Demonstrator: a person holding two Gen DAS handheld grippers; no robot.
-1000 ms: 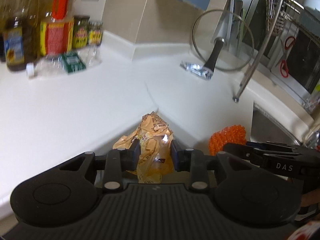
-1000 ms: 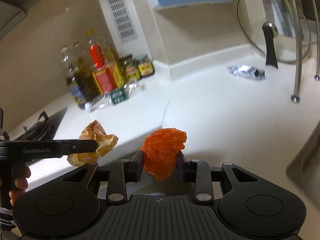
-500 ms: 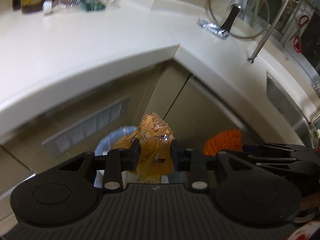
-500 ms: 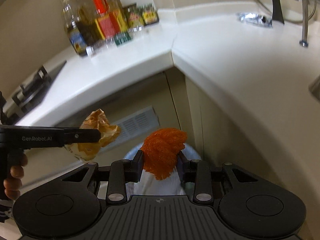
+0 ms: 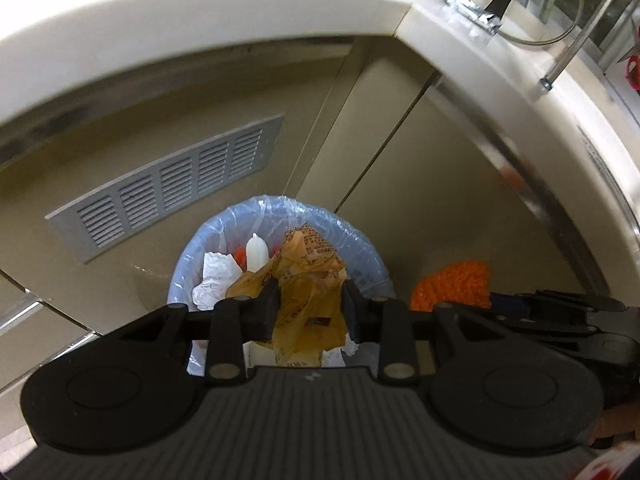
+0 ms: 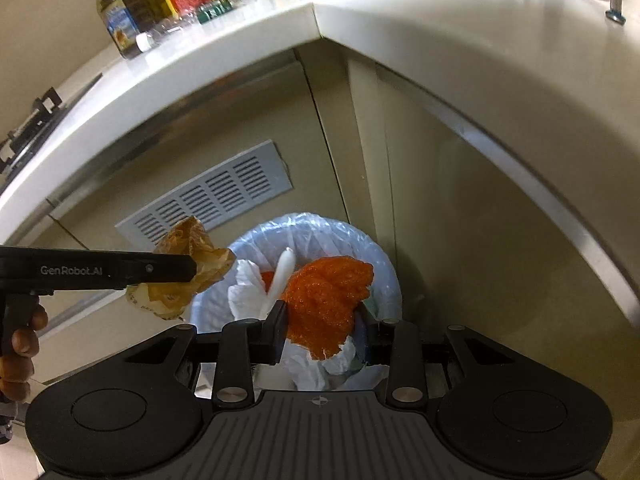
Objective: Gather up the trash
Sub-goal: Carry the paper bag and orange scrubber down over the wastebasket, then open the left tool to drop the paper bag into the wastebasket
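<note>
Both loads are light, soft and crushable: the left claw (image 5: 310,312) is clamped on a crumpled yellow wrapper (image 5: 308,280) and the right claw (image 6: 322,330) on orange mesh (image 6: 326,300), each pinched mid-bunch above the lined bin (image 6: 384,256), mesh at the wrapper's 3 o'clock.

Both grippers tilt steeply downward, side by side. The left gripper (image 5: 309,312) is clamped on a wrapper (image 5: 308,300); the right gripper (image 6: 322,326) is clamped on an orange net (image 6: 326,300). A hand (image 6: 20,356) grasps the left gripper's handle.
</note>
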